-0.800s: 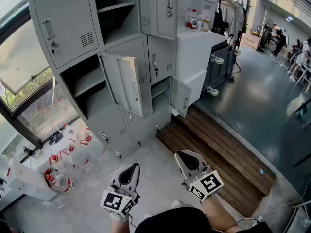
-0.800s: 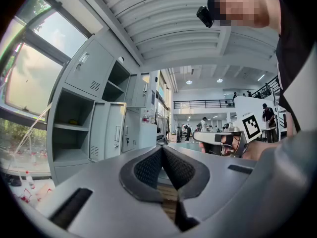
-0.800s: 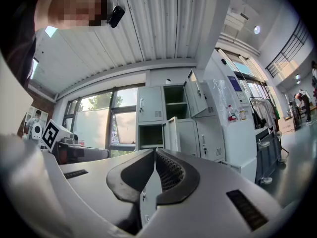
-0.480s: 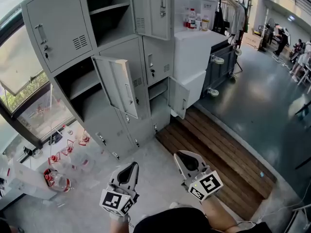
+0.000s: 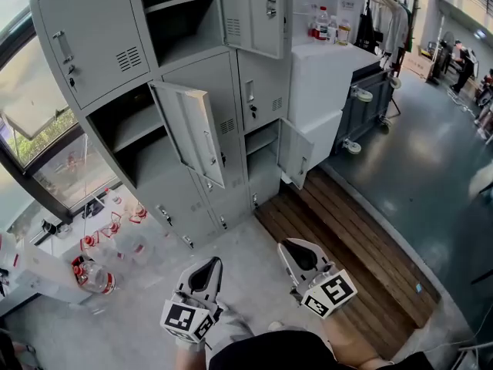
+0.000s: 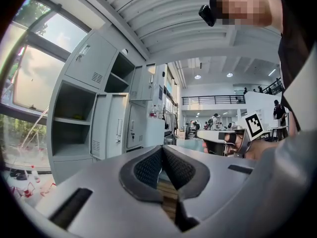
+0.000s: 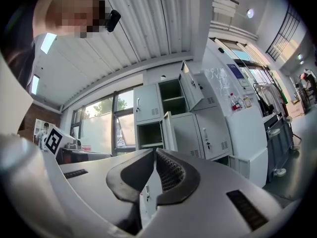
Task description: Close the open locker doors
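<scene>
Three doors of the grey steel lockers stand open. The upper door hangs out beside a dark shelved compartment, and its top edge is cut off by the frame. The middle door is swung wide to the right of its shelved compartment and covers part of the closed door behind it. The lower door, the smallest of the three, juts toward the plank platform. The inside of its compartment is too shaded to make out. The bottom row is seen so steeply that little more than its handles shows.

Both tools are held low, near the person, side by side over the pale floor and well apart from the lockers. The left gripper has its ribbed pads pressed together at the tips with nothing caught between them. A sliver of the platform shows through the gap below the tips. The right gripper is likewise pressed together and empty, and faces the lockers in its own view. The person's arms are cut off by the lower edge of the head view.

Right of the lockers stands a white cabinet with small bottles on top, their labels too small to read. Red-capped containers lie on the floor by the window.
</scene>
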Demonstrator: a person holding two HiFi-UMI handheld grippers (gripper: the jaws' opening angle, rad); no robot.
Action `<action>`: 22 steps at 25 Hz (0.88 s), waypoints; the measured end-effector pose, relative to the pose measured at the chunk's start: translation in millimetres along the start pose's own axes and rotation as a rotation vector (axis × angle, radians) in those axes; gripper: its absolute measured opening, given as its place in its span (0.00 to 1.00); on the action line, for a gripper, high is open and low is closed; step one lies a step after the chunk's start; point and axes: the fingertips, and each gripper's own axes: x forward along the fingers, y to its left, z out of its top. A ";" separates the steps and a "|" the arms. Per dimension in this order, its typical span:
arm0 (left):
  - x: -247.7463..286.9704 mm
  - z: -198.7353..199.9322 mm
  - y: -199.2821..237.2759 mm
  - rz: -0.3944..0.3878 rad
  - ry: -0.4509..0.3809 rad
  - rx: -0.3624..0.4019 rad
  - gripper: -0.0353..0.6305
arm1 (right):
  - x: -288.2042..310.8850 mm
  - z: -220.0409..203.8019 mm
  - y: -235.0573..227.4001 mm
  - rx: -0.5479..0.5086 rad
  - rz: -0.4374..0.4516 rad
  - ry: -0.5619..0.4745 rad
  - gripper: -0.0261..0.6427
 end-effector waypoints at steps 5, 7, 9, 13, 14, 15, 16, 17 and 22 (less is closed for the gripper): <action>12.7 -5.3 45.0 0.012 0.004 -0.011 0.08 | 49.1 -5.9 -2.2 -0.002 0.015 0.003 0.10; 20.5 -5.0 65.5 -0.003 0.002 -0.008 0.08 | 72.3 -7.7 -3.0 -0.005 0.013 0.005 0.10; 30.0 -3.4 87.8 -0.024 -0.003 -0.008 0.08 | 98.2 -8.4 -4.9 -0.011 0.002 0.006 0.10; 46.7 1.6 137.8 -0.058 -0.002 -0.007 0.08 | 153.0 -10.5 -4.5 -0.019 -0.023 0.005 0.10; 50.3 2.4 149.9 -0.071 -0.001 -0.004 0.08 | 165.9 -11.4 -3.7 -0.023 -0.031 0.004 0.10; 53.3 3.1 162.0 -0.081 0.000 -0.003 0.08 | 178.2 -12.6 -2.9 -0.026 -0.039 0.003 0.10; 55.5 3.5 174.1 -0.087 0.002 -0.002 0.08 | 189.8 -14.2 -2.2 -0.029 -0.050 0.003 0.10; 57.0 3.8 186.1 -0.091 0.003 -0.004 0.08 | 200.9 -16.0 -1.7 -0.030 -0.060 0.004 0.10; 60.0 5.3 237.9 -0.112 0.003 -0.026 0.08 | 250.6 -17.8 -1.0 -0.042 -0.099 0.002 0.10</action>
